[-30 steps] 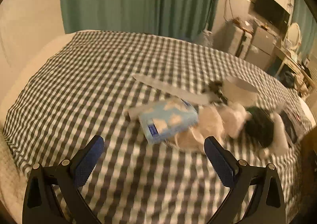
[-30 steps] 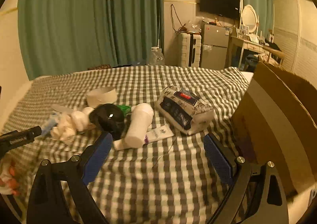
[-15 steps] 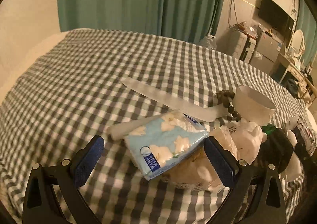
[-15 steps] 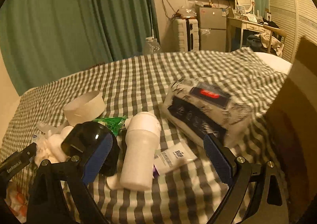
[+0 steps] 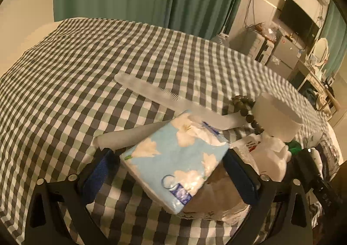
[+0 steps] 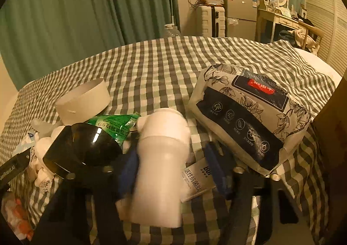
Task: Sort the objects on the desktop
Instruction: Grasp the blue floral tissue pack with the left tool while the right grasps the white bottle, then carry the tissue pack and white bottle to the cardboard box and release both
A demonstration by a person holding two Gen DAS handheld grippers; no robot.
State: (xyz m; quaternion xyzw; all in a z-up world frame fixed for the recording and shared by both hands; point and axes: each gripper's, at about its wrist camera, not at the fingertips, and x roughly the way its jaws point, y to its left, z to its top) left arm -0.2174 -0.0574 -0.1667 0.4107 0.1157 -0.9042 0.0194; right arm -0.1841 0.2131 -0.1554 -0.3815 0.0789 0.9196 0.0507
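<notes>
On the checked bed (image 5: 91,54), your things lay in one heap, so each grab had to be careful. Biggest was the black-and-white flowery pack (image 6: 249,114), just beside your right gripper (image 6: 171,171); you had to keep from bumping it. Next came the blue tissue pack (image 5: 175,158), tilted on top of the heap, between the jaws of your left gripper (image 5: 169,171). Those jaws stood wide apart, one on each side, and I could not tell if they touched it. You needed to squeeze softly at its middle, since it looked squashy. Then came the white bottle (image 6: 160,162), lying on its side between the right jaws, which sat close to its sides but not clearly pinching. You needed a firm hold low on its body, for it looked smooth and could roll. Smallest, the black cup (image 6: 82,147) and green sachet (image 6: 115,125) lay just beside it.
</notes>
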